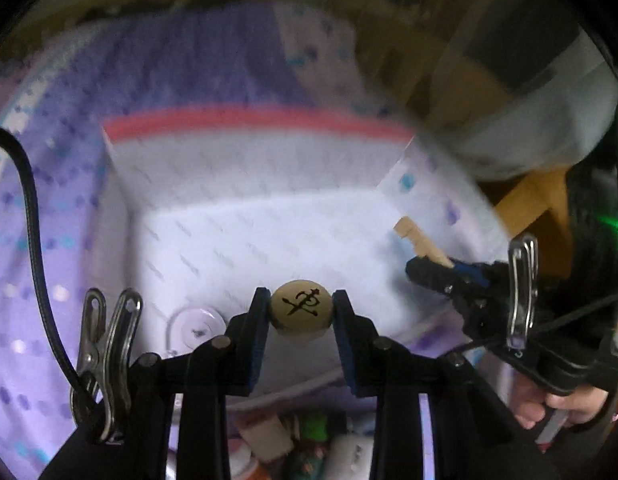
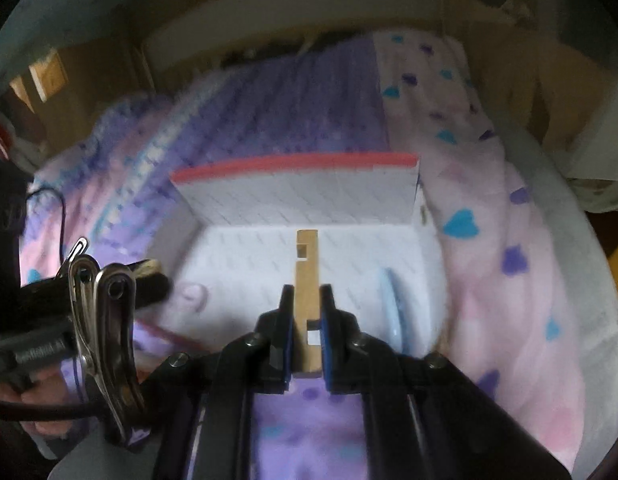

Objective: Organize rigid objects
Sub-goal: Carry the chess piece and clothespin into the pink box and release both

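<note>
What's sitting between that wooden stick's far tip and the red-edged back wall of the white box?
Nothing. In the right wrist view, only bare white box floor lies between the wooden stick tip and the red-edged back wall.

Both hand-held grippers tilt steeply downward, side by side. The left gripper has its two blue-padded jaws set a little apart, pressing from either side on a small round piece between their tips. To its right, the right gripper has its jaws drawn close, clamped on a flat strip that juts forward past their tips. Behind and below the right gripper's body, a person's hand wraps its handle, fingers curled.
</note>
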`<state>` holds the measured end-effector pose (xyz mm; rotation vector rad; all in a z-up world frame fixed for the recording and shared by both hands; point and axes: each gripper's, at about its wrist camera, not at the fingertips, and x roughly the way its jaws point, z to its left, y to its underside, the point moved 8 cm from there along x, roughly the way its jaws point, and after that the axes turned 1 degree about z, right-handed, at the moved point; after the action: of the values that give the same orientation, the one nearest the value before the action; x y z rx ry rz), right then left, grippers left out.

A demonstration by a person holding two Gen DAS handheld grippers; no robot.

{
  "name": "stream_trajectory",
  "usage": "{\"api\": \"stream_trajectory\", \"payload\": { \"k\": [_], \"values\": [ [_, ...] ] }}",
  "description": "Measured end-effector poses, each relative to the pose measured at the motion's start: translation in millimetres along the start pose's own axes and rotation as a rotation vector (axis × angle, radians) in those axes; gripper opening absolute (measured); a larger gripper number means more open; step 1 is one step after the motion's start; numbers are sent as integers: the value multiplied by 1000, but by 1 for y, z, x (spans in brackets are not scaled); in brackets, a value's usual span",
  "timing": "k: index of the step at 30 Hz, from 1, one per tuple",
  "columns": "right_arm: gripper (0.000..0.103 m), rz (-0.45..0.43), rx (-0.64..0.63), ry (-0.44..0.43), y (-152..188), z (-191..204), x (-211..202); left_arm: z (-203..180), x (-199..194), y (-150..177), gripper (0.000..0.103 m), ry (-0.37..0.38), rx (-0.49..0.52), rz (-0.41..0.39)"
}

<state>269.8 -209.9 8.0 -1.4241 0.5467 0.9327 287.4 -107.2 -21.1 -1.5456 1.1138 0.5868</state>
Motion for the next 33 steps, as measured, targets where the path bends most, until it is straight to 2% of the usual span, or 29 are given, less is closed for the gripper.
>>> {"api": "stream_trajectory", "payload": {
  "k": [2,5,8,9,11,17,21,22,23,25,28,33],
  "values": [
    [12,74,19,43,8,-10,21,5,19,10,32,-47,5,52],
    [11,139,34,67,18,-21,38,12,24,12,33,-123,25,37],
    [14,163,31,86,19,-21,39,16,22,11,35,-133,4,29],
    [16,164,38,84,19,-21,39,18,22,11,36,-138,-3,29],
    [33,162,49,72,18,-19,38,21,20,12,39,-158,-7,17],
    [51,127,47,77,16,-12,28,21,8,15,42,-192,25,-14],
    [54,114,50,79,19,-12,22,23,7,15,42,-205,54,-14],
    [54,115,49,77,20,-11,22,24,7,16,46,-228,74,-4],
    [54,115,48,77,20,-11,22,27,7,17,51,-286,99,11],
    [55,120,41,79,23,-11,21,36,3,18,52,-367,116,16],
    [55,120,34,93,26,-9,21,44,0,20,47,-356,108,40],
    [56,120,28,106,28,-5,19,42,-4,26,46,-370,136,48]
  ]
}}
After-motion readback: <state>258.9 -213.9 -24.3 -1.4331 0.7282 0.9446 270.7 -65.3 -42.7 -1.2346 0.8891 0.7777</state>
